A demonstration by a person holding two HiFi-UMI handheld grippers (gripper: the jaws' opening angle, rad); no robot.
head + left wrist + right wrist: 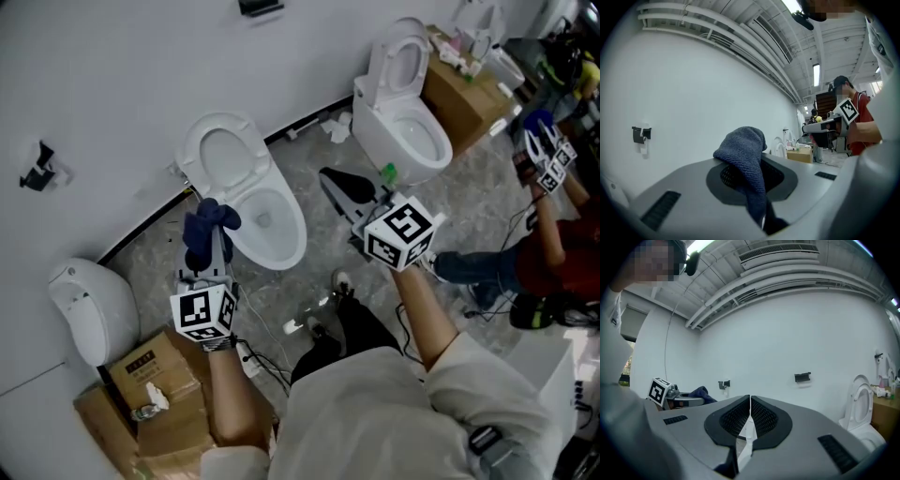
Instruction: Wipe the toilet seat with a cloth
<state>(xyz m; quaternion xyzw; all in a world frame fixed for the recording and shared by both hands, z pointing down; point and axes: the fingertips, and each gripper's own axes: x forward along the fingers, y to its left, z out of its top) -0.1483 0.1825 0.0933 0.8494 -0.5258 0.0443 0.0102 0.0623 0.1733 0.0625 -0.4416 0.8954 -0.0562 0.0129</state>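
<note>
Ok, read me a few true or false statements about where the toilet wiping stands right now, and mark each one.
1. The left gripper holds a dark blue cloth in its jaws. True.
2. The right gripper has its jaws wide apart. False: they are shut together with nothing between them.
3. The lid of the toilet in front of the left gripper is raised. True.
4. That is the only toilet along the wall. False: a second toilet, also with its lid up, stands further along, next to a cardboard box.
</note>
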